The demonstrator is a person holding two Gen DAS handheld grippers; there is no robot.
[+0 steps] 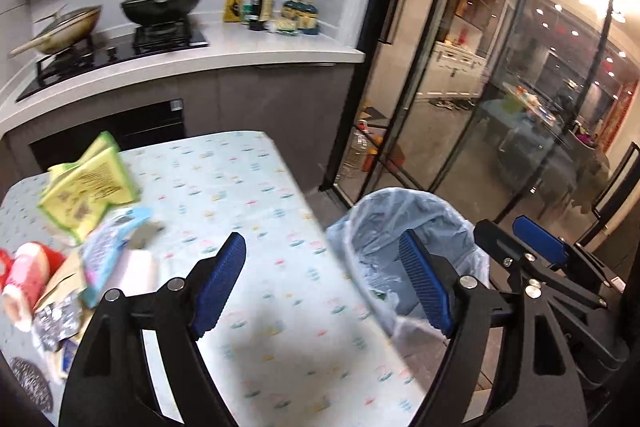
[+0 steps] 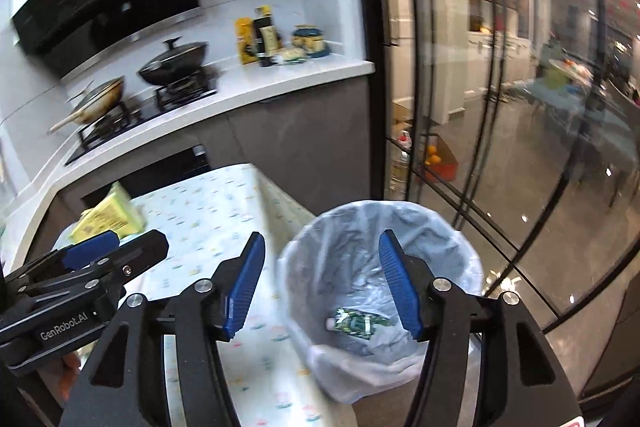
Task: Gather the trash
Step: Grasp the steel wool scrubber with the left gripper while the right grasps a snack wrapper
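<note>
Plastic-lined bin [image 2: 380,303] is seen beside the table [image 1: 248,195], a green wrapper [image 2: 358,323] inside. Left gripper [image 1: 324,287] and right gripper [image 2: 322,283] are angled downward, jaws wide and empty.

A trash bin [image 2: 380,303] lined with a pale blue plastic bag stood on the floor just beside the table's edge. A crumpled green wrapper [image 2: 356,323] lay at its bottom. More trash [image 1: 76,227], yellow-green packets, pink and silver wrappers, lay piled on the table's left side.

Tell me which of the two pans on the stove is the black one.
The right pan, nearer the bottles. It is black with a dark lid and knob; the left pan is pale gold with a long light handle.
</note>
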